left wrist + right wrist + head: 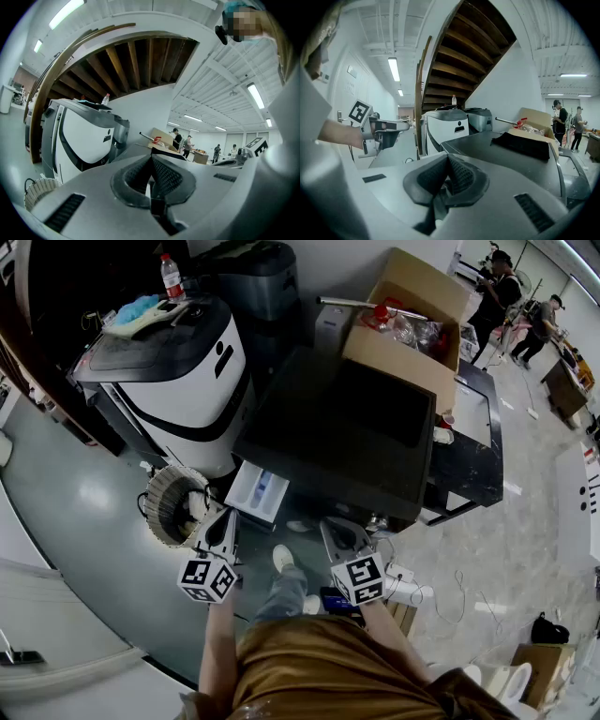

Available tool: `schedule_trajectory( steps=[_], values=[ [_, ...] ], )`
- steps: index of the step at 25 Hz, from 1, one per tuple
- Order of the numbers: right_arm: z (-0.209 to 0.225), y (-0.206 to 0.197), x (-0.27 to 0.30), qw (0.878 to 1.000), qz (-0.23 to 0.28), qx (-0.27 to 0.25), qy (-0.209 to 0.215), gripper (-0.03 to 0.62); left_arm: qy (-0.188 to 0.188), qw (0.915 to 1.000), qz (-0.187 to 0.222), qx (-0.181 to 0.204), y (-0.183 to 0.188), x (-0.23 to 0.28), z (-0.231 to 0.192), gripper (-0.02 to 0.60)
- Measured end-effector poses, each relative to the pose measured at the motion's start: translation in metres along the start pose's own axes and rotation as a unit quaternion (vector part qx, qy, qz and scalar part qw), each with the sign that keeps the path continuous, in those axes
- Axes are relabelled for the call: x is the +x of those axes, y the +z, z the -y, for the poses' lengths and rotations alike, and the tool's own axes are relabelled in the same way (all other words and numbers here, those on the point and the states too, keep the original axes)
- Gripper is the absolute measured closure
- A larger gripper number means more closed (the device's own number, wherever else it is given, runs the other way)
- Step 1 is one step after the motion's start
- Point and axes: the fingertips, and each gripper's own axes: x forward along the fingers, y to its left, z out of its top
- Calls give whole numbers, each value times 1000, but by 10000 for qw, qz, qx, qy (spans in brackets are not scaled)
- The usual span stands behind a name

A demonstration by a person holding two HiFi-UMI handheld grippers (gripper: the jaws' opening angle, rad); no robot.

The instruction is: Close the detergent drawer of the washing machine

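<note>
The dark-topped washing machine (pixel 309 442) stands in front of me. Its white detergent drawer (pixel 258 491) sticks out of the front at the lower left, pulled open. My left gripper (pixel 228 515) hovers just below and left of the drawer, apart from it, jaws shut and empty (pixel 151 159). My right gripper (pixel 330 524) is held further right, below the machine's front edge, also shut with nothing in it (pixel 447 159). The right gripper view shows the left gripper (pixel 377 131) off to its left and the machine's top (pixel 506 152) ahead. Neither gripper view shows the drawer clearly.
A round wicker basket (pixel 173 505) sits on the floor left of the drawer. A white and black appliance (pixel 178 371) with a bottle (pixel 172 277) on top stands at the left. A cardboard box (pixel 412 329) rests on the machine's far side. People (pixel 511 292) stand far right.
</note>
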Motion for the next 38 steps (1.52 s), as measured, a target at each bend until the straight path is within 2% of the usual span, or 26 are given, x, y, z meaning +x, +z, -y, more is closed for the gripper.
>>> schedule_trajectory(
  steps=[7,15,20,26,38],
  values=[
    [-3,0,10,10000,-24,20,15,582,-347,9991,78,227,2,4,4,557],
    [3,-4,17,9997,-32,218,46,582,-189,9996,-72,209,-6,12,-6,552],
    [6,-8,19,9996,-108,275,52,582,-123,9994,-238,240,-17,14,-12,478],
    [6,-11,25,9991,-145,373,135,582,-7,9986,-449,270,-30,15,-23,439],
    [11,-21,34,9983,-330,403,243,582,138,9977,-644,172,-50,17,-39,436]
  ],
)
